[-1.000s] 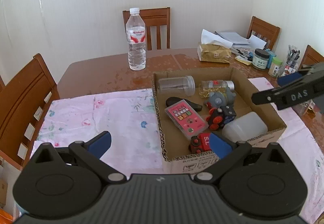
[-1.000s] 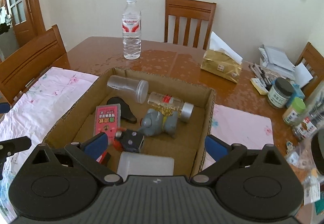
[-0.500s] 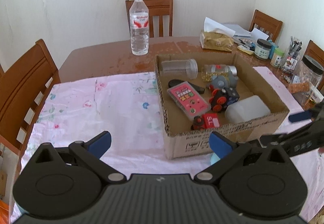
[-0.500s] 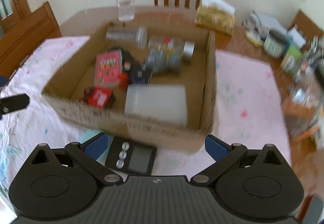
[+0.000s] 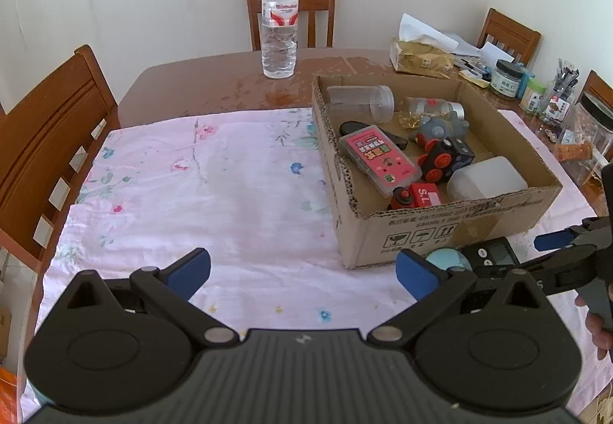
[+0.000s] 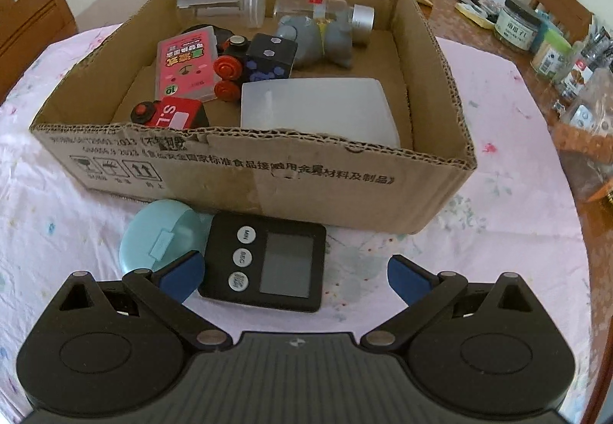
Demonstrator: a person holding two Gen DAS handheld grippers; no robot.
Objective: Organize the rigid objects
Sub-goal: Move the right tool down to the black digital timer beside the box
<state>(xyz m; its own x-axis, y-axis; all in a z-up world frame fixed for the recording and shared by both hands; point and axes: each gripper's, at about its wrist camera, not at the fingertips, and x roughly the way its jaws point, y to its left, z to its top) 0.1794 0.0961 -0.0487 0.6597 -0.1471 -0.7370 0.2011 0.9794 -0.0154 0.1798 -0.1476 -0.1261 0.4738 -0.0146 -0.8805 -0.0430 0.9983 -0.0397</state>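
Note:
A cardboard box (image 6: 268,179) (image 5: 452,228) on the pink floral cloth holds a pink card case (image 6: 186,62), a black and red toy train (image 6: 256,60), a red toy car (image 6: 172,113), a grey toy (image 6: 318,37), two clear jars and a white plastic container (image 6: 318,110). In front of the box lie a black digital timer (image 6: 268,263) (image 5: 494,255) and a round light blue case (image 6: 161,236) (image 5: 448,259). My right gripper (image 6: 295,278) is open just above the timer, its left finger over the blue case's edge. My left gripper (image 5: 302,270) is open and empty over the cloth, left of the box.
A water bottle (image 5: 279,22) stands on the bare wooden table behind the cloth. Jars, pens, a gold tissue pack (image 5: 421,58) and papers crowd the table's far right. Wooden chairs (image 5: 49,140) stand around the table.
Both grippers have drawn back and down from over the box. The right one now hangs low over the timer and blue case in front of the box. Both stayed open.

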